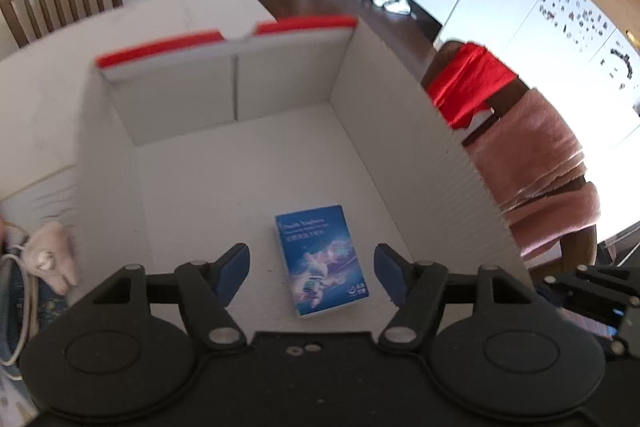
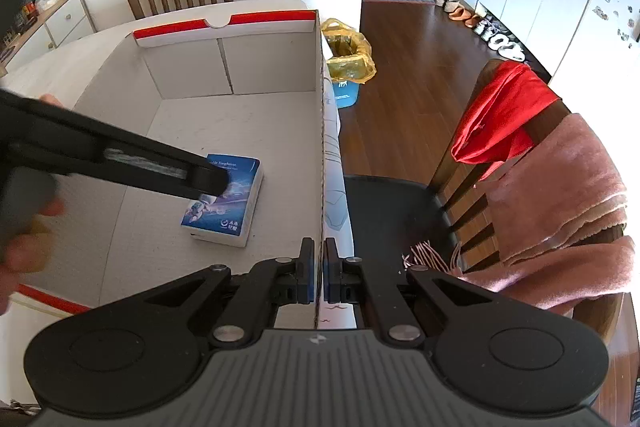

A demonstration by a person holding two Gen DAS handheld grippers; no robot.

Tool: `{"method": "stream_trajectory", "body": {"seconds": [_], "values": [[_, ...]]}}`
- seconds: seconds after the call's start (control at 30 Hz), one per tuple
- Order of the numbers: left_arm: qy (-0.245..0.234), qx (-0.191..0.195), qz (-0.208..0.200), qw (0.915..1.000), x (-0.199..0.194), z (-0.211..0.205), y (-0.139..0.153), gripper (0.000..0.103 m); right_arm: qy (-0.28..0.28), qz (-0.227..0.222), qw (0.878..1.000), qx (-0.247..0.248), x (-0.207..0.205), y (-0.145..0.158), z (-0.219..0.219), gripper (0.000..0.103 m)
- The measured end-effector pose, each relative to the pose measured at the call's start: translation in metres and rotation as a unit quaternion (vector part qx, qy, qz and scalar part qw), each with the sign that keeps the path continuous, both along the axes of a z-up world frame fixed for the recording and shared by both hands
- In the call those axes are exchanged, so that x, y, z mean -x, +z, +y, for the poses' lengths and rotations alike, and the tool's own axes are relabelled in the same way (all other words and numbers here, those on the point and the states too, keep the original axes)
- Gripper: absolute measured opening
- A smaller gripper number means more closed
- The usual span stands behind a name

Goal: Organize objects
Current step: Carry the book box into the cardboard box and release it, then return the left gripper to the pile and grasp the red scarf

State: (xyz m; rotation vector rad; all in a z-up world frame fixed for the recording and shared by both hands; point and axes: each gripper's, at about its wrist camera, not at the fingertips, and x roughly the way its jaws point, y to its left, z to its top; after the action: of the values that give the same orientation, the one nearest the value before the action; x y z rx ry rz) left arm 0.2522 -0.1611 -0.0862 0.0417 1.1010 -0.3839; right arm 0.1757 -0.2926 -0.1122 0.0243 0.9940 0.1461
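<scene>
The blue box [image 1: 322,261] lay flat on the floor of the white carton [image 1: 400,131], just released between the left gripper [image 1: 312,275]'s wide, empty jaws, while the right gripper [image 2: 319,277] pinched the carton's wall, so fetching another item seemed next.

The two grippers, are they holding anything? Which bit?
Right gripper pinches the white box's side wall at its rim. Left gripper is open, holding nothing.

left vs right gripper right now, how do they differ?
The left gripper has its jaws open and empty above the blue box lying flat on the floor of the white carton; the right gripper is shut on the carton's side wall. The left hangs inside the carton; the right sits at its rim. Both are black with blue pads and tilt downward.
</scene>
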Motion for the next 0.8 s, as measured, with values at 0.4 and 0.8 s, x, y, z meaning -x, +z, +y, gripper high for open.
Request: {"method": "stream_trajectory", "body": {"seconds": [0.4,0.8], "values": [[0.038,0.002,-0.074,0.9965,0.035,0.052,0.049,0.077,-0.004,0.002,1.000,0.017,-0.001,0.000,0.006,0.003],[0.106,-0.021,-0.120,0.9869,0.059,0.125,0.069,0.098,-0.025,0.011,0.999,0.023,-0.004,0.000,0.009,0.003]]}}
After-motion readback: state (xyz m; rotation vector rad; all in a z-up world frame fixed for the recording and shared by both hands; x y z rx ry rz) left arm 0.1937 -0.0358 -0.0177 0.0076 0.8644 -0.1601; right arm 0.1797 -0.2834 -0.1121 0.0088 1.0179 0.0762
